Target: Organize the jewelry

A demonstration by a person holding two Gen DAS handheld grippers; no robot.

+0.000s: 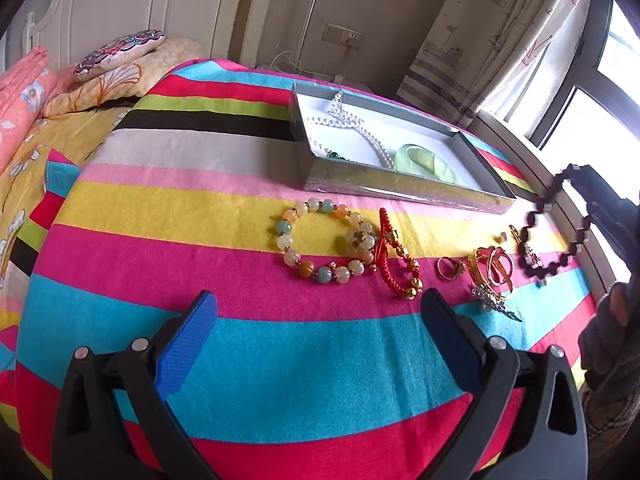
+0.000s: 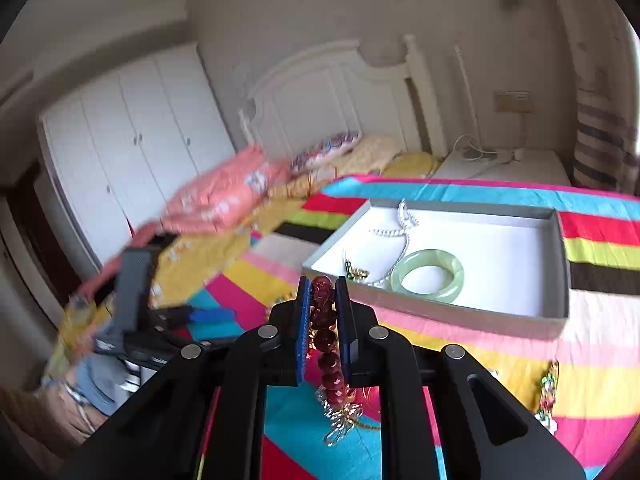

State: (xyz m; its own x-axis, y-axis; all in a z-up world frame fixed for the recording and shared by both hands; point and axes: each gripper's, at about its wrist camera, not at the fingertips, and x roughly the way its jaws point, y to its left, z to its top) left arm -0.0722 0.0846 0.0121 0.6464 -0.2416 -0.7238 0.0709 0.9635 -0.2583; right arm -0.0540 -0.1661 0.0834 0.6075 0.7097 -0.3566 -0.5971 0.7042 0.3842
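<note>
A grey jewelry box (image 1: 400, 188) (image 2: 440, 312) lies on the striped blanket and holds a pearl necklace (image 1: 360, 128) (image 2: 404, 220), a green jade bangle (image 1: 428, 158) (image 2: 432, 276) and a small green and gold piece (image 2: 356, 272). My right gripper (image 2: 324, 300) is shut on a dark red bead bracelet (image 2: 324, 320) (image 1: 556, 224), held in the air near the box's front corner. My left gripper (image 1: 320, 312) is open and empty, low over the blanket in front of a pastel bead bracelet (image 1: 324, 240) and a red cord bracelet (image 1: 396, 260).
Gold rings (image 1: 450, 268), gold bangles (image 1: 492, 268) and a silver brooch (image 1: 496, 304) lie on the blanket (image 1: 200, 200) to the right. Pillows (image 1: 120, 68) and folded bedding sit behind on the left. A window and curtain (image 1: 500, 40) are on the right.
</note>
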